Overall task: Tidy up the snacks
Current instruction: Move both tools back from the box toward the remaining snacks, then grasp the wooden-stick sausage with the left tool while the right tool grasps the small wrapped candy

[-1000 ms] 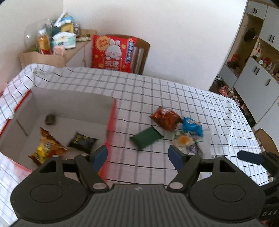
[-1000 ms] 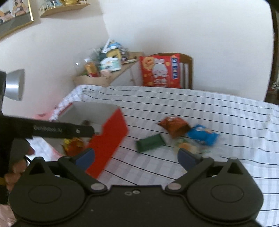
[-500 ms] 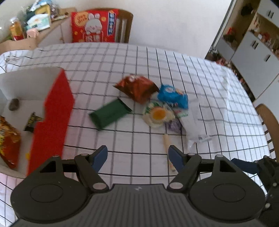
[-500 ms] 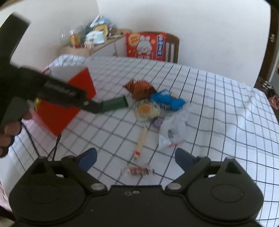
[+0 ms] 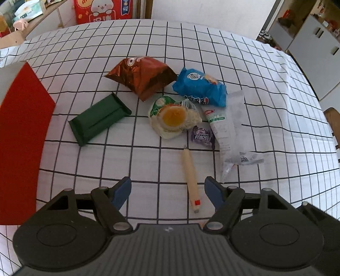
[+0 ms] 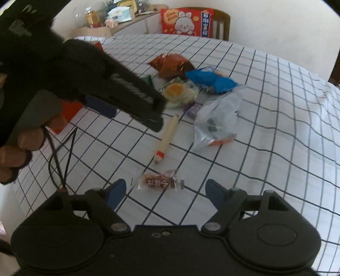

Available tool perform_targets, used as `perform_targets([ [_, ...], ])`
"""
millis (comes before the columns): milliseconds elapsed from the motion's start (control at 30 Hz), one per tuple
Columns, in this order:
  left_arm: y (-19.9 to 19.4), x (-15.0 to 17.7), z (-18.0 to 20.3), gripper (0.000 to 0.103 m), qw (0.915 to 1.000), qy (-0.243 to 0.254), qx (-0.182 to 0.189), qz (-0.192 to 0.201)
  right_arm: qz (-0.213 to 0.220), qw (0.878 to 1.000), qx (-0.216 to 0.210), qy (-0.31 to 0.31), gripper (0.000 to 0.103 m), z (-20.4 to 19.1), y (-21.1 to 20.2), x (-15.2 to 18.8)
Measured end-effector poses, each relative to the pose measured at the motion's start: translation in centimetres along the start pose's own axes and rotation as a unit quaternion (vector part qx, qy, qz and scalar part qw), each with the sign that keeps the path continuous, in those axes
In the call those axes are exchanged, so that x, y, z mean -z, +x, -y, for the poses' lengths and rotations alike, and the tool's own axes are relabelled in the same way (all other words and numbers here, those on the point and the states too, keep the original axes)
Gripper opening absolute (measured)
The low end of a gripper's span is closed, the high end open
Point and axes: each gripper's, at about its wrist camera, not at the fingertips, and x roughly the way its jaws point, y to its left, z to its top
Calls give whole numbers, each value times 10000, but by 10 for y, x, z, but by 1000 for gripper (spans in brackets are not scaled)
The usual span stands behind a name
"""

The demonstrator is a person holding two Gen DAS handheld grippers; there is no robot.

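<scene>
Snacks lie on the checked tablecloth [image 5: 265, 70]: a green bar [image 5: 99, 118], a brown bag [image 5: 142, 76], a blue bag [image 5: 199, 86], an egg-print pack [image 5: 174, 116], a purple candy [image 5: 202, 135], a clear wrapper [image 5: 228, 129] and a sausage stick [image 5: 190, 177]. My left gripper [image 5: 167, 191] is open and empty, hovering just before the stick. My right gripper [image 6: 163, 191] is open and empty over a small wrapped candy [image 6: 159, 182]. The left gripper's body [image 6: 89, 80] hides part of the right wrist view.
The red-sided box [image 5: 19, 135] stands at the left edge. A chair with a red rabbit-print pack [image 6: 187, 21] is behind the table, next to a side shelf of goods [image 6: 119, 14]. Grey cupboards [image 5: 314, 48] stand at the right. A cable [image 6: 61, 157] trails on the cloth.
My left gripper has swung right from over the box to the snack pile and come closer. My right gripper has moved forward and down toward the small wrapped candy.
</scene>
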Motion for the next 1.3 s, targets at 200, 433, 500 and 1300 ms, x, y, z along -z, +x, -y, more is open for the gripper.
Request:
perform_targets([
  [200,13,-3,8,66,9999,132,-82,-41,-116,9993,-144,-340,75,-6,12,-1],
  [433,25,-2,12,57,9997,120,-143,-138,-209,9970,-144,-731,59,-16,23,0],
  [500,28,0,16,54,9994,214,-217,-137,-167,9966,-123,-794,55,-19,22,1],
  [1300,12,5,-14,10,9999,-104,-128,16,42,9990,149,-418,12,-27,-9,9],
])
